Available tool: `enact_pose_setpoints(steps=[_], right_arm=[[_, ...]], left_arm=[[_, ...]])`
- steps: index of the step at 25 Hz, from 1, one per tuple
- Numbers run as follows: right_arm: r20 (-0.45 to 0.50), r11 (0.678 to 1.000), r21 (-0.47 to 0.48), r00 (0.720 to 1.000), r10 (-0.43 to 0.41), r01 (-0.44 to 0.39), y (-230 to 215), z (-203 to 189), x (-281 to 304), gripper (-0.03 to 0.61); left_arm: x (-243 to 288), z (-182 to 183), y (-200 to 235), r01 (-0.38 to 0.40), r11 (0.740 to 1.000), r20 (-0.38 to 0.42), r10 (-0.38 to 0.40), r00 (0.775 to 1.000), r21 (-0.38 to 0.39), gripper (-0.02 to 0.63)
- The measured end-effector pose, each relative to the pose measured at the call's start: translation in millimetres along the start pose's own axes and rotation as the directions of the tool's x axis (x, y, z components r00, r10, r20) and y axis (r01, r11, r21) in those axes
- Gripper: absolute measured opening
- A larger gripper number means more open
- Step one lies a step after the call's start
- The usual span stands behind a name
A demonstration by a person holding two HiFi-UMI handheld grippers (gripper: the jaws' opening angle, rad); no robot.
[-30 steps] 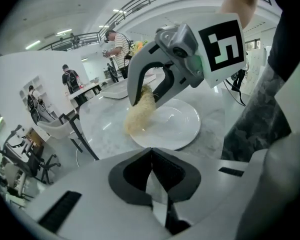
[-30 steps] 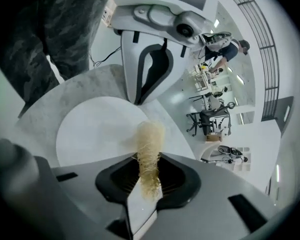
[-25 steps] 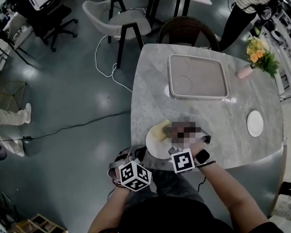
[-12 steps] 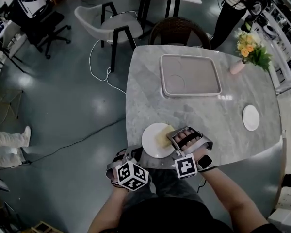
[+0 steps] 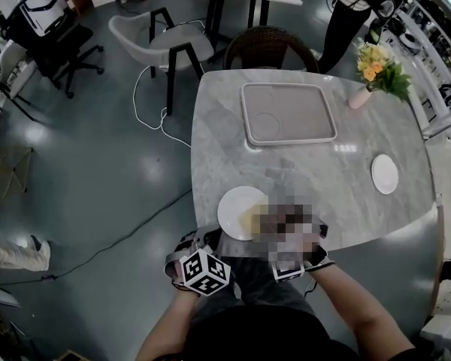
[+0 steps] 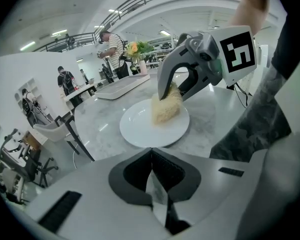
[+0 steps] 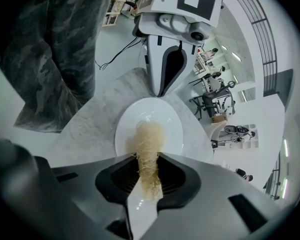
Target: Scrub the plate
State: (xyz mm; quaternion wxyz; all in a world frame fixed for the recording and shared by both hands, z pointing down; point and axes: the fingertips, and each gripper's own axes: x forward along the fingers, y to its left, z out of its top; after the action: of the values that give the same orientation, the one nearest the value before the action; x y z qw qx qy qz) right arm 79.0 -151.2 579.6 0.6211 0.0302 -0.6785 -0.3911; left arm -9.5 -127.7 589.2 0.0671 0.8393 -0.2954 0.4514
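Observation:
A white plate (image 5: pixel 233 205) lies near the front edge of the marble table (image 5: pixel 323 164). My right gripper (image 7: pixel 147 179) is shut on a yellowish fibrous scrubber (image 7: pixel 149 146), which rests on the plate (image 7: pixel 125 131). In the head view a mosaic patch covers that gripper, and the scrubber (image 5: pixel 249 220) shows at the plate's near right part. My left gripper (image 6: pixel 151 154) is shut with nothing between its jaws, its tips at the plate's (image 6: pixel 137 131) near rim. The left gripper view also shows the scrubber (image 6: pixel 166 109) under the right gripper (image 6: pixel 190 71).
A beige tray (image 5: pixel 288 113) sits at the table's far side, a small white plate (image 5: pixel 385 174) at the right, and a flower vase (image 5: pixel 361 95) at the far right. A wicker chair (image 5: pixel 267 50) stands behind the table. A person (image 5: pixel 346 10) stands beyond.
My right gripper has drawn the scrubber across the plate, from its far right part to its near right part. The left gripper has stayed at the plate's rim.

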Motion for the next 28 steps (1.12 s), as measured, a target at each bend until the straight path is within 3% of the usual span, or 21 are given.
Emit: enact_pose_setpoints(steps=[9, 17, 28], right_arm=[[-0.012, 1.0, 0.014, 1.0, 0.003, -0.002, 14.5, 4.9, -13.7, 0.091], [0.026, 0.992, 0.115, 0.999, 0.044, -0.047, 33.7, 14.6, -22.5, 0.091], [0.001, 0.992, 0.127, 1.0, 0.024, -0.024, 39.8, 15.3, -35.3, 0.091]], left_arm=[[-4.6, 4.5, -17.4, 0.022, 0.999, 0.01, -0.023, 1.0, 0.025, 0.014], [-4.3, 5.3, -29.2, 0.039, 0.998, 0.011, -0.04, 0.999, 0.052, 0.014], [-14.3, 2.1, -38.8, 0.043, 0.996, 0.01, -0.044, 0.999, 0.075, 0.014]])
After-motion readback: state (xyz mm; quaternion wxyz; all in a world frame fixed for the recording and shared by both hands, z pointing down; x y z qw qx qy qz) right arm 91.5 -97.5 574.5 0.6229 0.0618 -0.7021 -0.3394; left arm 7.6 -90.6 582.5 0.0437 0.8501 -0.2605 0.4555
